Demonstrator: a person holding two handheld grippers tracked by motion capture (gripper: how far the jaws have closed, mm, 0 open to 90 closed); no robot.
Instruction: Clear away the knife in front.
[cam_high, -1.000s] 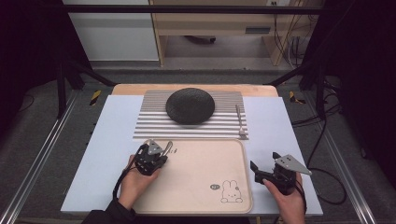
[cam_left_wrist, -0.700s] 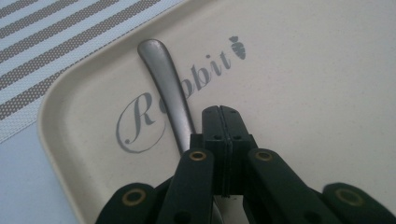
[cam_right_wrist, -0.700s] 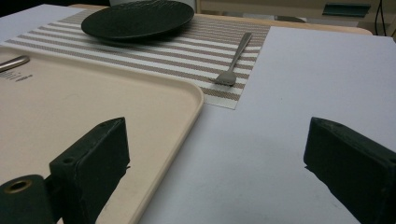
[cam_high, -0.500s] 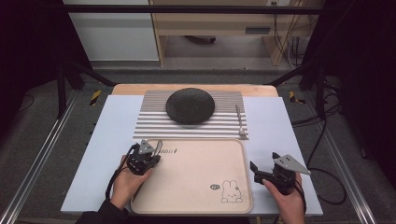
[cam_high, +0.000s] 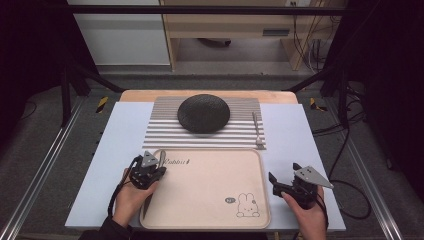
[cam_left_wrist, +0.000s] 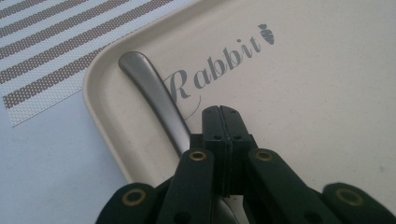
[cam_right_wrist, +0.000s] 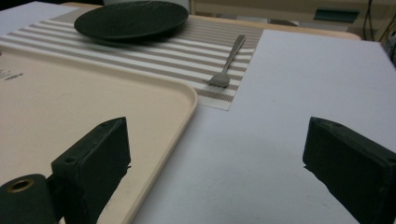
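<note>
Down at the left gripper (cam_left_wrist: 219, 116) the jaws are pressed together, and whether they pinch the metal utensil (cam_left_wrist: 154, 95) is hard to tell, since its near end slips under them, leaving just the handle slanting toward the far-left corner of the beige tray (cam_high: 210, 205). That corner's raised rim sits just beside the handle, with the striped mat (cam_high: 160, 130) beyond and bare tray to the right. Off the tray's right edge, the right gripper (cam_right_wrist: 215, 168) stands spread wide over bare table, the fork (cam_right_wrist: 227, 63) and black plate (cam_right_wrist: 130, 18) well beyond it.
</note>
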